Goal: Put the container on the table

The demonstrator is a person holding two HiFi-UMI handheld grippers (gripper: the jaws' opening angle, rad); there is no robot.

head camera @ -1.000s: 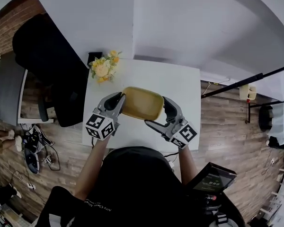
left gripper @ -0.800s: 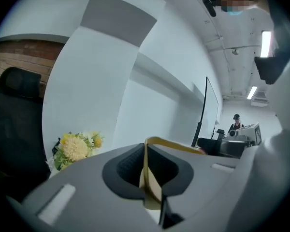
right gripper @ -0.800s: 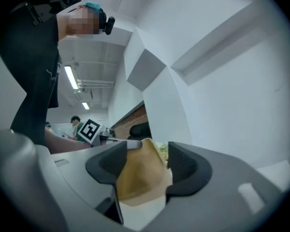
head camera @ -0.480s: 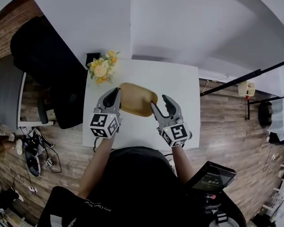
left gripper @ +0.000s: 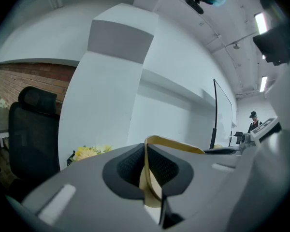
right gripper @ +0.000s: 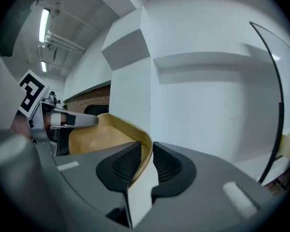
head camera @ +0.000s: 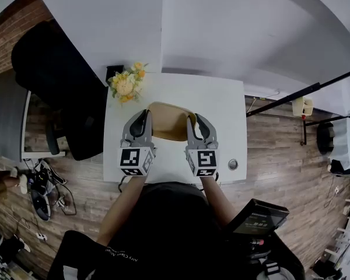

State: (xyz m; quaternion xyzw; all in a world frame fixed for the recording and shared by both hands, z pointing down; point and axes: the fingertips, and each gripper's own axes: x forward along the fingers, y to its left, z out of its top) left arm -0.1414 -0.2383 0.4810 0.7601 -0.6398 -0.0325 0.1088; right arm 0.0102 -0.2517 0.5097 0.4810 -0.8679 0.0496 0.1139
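Observation:
A tan shallow container (head camera: pixel 169 121) hangs just above the white table (head camera: pixel 221 101), held between both grippers. My left gripper (head camera: pixel 144 118) is shut on its left rim; in the left gripper view the thin tan wall (left gripper: pixel 152 180) is pinched between the pads of that gripper (left gripper: pixel 146 166). My right gripper (head camera: pixel 195 121) is at the right rim, jaws closing, and the pads touch the wall on both sides. The right gripper view shows the container's hollow (right gripper: pixel 94 137) left of my right gripper (right gripper: pixel 148 162), with the left gripper (right gripper: pixel 63 121) across it.
A bunch of yellow flowers (head camera: pixel 127 85) stands at the table's far left corner, close to the container. A black office chair (head camera: pixel 52 69) is left of the table. A small round object (head camera: pixel 233 164) lies near the table's front right edge.
My right gripper swung in from the right, turned straight, and its wide jaws closed onto the container's right rim. The container shifted slightly left. The left gripper kept its hold.

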